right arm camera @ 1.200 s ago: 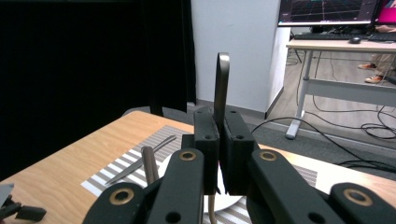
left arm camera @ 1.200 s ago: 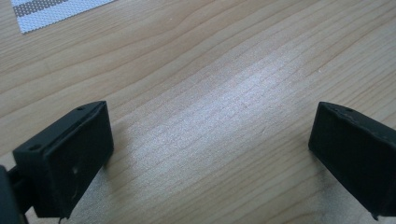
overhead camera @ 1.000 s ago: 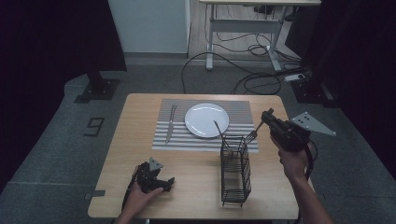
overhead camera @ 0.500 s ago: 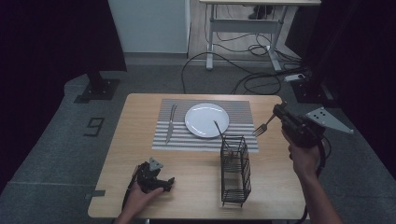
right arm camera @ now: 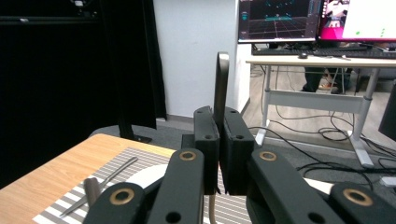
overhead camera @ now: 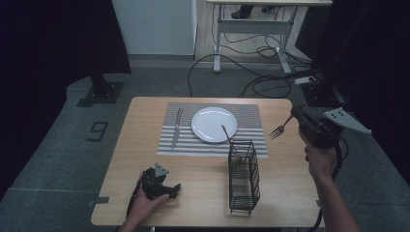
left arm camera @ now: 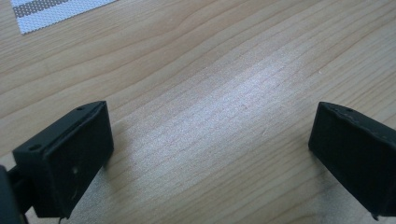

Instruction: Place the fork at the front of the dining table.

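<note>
Monitors (right arm camera: 317, 18) behind fork-clamping right gripper (right arm camera: 218, 135)

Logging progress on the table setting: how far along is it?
Done: plate on the striped placemat, knife at its left. In hand: the right gripper holds the fork, lifted beside the table. Left: laying the fork down; one utensil remains in the wire caddy.

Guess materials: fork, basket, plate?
Fork, held in the right gripper: likely steel, pale grey metallic look. Basket: thin black wire, probably coated metal, see-through grid. Plate: white, smooth; ceramic or plastic, can't tell.
</note>
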{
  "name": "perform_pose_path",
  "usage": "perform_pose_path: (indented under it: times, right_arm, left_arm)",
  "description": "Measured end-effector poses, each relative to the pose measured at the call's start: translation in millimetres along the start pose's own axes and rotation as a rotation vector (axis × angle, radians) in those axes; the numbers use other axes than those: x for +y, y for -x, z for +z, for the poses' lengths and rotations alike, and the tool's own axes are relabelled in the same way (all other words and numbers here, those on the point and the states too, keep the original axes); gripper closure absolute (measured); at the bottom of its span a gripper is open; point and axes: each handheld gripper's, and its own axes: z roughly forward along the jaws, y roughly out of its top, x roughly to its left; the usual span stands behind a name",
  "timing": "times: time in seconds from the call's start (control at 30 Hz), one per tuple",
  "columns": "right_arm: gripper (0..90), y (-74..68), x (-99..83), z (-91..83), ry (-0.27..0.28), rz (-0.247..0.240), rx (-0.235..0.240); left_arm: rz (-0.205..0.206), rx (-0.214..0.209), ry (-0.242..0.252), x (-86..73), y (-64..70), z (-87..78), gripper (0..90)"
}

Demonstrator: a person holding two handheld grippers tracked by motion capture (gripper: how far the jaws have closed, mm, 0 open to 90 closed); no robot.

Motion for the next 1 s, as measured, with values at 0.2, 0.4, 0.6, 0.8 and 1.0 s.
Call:
perform_pose_path:
  times: [0.2, 0.4, 0.6, 0.8, 1.0]
  right_arm:
    - [86.1, 1.8, -8.8, 14.7, -0.021, -0.021, -0.015]
    - [86.0, 4.2, -28.0, 32.4, -0.060, -0.013, -0.027]
    - [86.0, 8.9, -45.6, 45.6, -0.090, 0.007, -0.039]
    - [86.0, 13.3, -55.0, 53.0, -0.110, 0.010, -0.056]
    - [86.0, 13.0, -64.8, 60.7, -0.129, 0.009, -0.065]
  left_arm:
    - [0.001, 0.000, 0.000, 0.0, -0.1, 0.0, 0.0]
    - [0.001, 0.000, 0.000, 0.0, -0.1, 0.0, 0.0]
    - [0.001, 0.000, 0.000, 0.0, -0.1, 0.0, 0.0]
    - [0.000, 0.000, 0.000, 0.0, 0.0, 0.0, 0.0]
    - [0.001, 0.001, 0.001, 0.0, 0.0, 0.0, 0.0]
